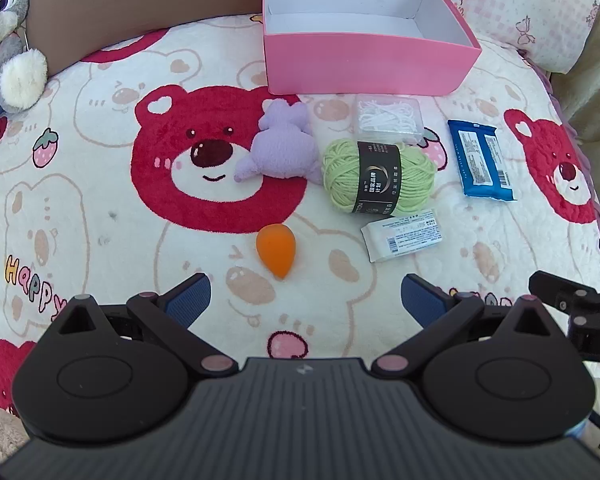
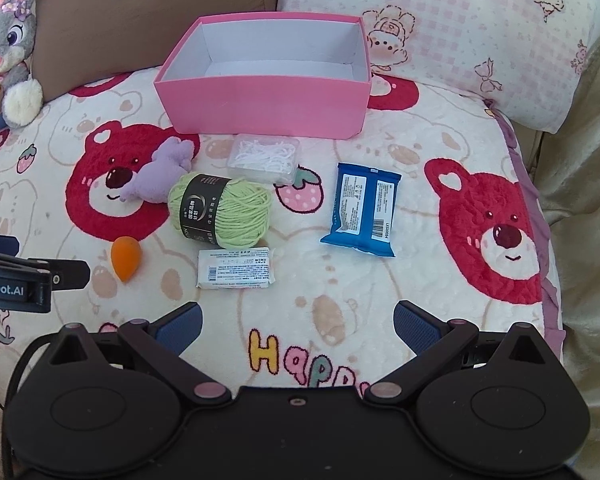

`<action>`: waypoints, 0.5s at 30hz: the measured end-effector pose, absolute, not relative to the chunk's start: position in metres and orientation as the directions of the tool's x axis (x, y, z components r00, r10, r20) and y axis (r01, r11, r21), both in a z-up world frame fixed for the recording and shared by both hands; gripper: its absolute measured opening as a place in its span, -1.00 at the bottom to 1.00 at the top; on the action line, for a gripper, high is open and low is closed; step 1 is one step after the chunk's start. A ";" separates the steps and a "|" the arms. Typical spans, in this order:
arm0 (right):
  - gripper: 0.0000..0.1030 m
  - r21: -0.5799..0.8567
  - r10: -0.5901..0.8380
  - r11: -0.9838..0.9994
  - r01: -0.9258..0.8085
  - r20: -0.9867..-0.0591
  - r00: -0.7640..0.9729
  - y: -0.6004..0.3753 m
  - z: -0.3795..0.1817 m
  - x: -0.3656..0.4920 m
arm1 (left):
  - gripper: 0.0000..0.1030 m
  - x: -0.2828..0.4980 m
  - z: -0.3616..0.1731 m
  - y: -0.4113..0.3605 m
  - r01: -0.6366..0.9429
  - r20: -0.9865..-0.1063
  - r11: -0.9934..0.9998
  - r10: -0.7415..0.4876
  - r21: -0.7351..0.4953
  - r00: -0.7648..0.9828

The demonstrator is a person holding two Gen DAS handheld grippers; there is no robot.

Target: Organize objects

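Note:
An empty pink box (image 1: 364,64) (image 2: 268,108) stands at the back of the bear blanket. In front of it lie a purple plush (image 1: 280,148) (image 2: 156,176), a clear case of floss picks (image 1: 388,120) (image 2: 264,158), a green yarn ball (image 1: 376,176) (image 2: 224,210), a blue wipes pack (image 1: 482,160) (image 2: 362,210), a white packet (image 1: 404,236) (image 2: 236,268) and an orange sponge egg (image 1: 277,254) (image 2: 126,258). My left gripper (image 1: 306,298) is open and empty, just short of the sponge. My right gripper (image 2: 298,326) is open and empty, short of the white packet.
A grey rabbit plush (image 1: 4,40) (image 2: 8,52) sits at the far left by a brown cushion (image 2: 140,12). A pink checked pillow (image 2: 460,40) lies behind the box at right. The blanket's edge drops off at right (image 2: 540,240).

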State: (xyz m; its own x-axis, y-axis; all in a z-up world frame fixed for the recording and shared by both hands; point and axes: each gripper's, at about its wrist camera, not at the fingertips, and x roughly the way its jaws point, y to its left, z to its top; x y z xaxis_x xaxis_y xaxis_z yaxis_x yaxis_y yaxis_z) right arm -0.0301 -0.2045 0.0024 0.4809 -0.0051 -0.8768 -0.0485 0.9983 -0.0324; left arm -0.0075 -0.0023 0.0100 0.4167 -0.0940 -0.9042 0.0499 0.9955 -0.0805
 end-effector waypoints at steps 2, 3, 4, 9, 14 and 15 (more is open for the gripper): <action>1.00 -0.034 -0.005 0.998 -0.052 -0.877 0.480 -0.203 0.002 -0.030 | 1.00 -0.007 0.010 -0.002 0.050 -0.904 0.995 -0.094 -0.081 0.416; 1.00 -0.034 -0.005 0.998 -0.053 -0.878 0.479 -0.203 0.001 -0.030 | 1.00 -0.007 0.010 -0.002 0.049 -0.905 0.996 -0.094 -0.080 0.416; 1.00 -0.034 -0.004 0.998 -0.054 -0.878 0.479 -0.202 0.001 -0.030 | 1.00 -0.007 0.010 -0.002 0.049 -0.905 0.996 -0.094 -0.080 0.416; 1.00 -0.031 0.000 0.998 -0.057 -0.879 0.476 -0.202 0.000 -0.030 | 1.00 -0.009 0.009 -0.003 0.048 -0.905 0.995 -0.095 -0.082 0.415; 1.00 0.026 0.051 0.998 -0.060 -0.882 0.468 -0.203 0.003 -0.032 | 1.00 -0.010 0.008 -0.005 0.050 -0.903 0.995 -0.098 -0.085 0.419; 1.00 0.031 0.058 0.997 -0.065 -0.881 0.470 -0.201 0.005 -0.033 | 1.00 -0.011 0.008 -0.006 0.051 -0.902 0.995 -0.099 -0.086 0.421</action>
State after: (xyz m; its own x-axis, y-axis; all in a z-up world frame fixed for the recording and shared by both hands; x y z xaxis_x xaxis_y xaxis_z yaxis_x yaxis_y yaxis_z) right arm -0.0330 -0.2011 0.0046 0.4702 0.0581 -0.8806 -0.0646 0.9974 0.0314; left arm -0.0109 -0.0059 0.0076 0.4209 -0.0993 -0.9017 0.0506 0.9950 -0.0860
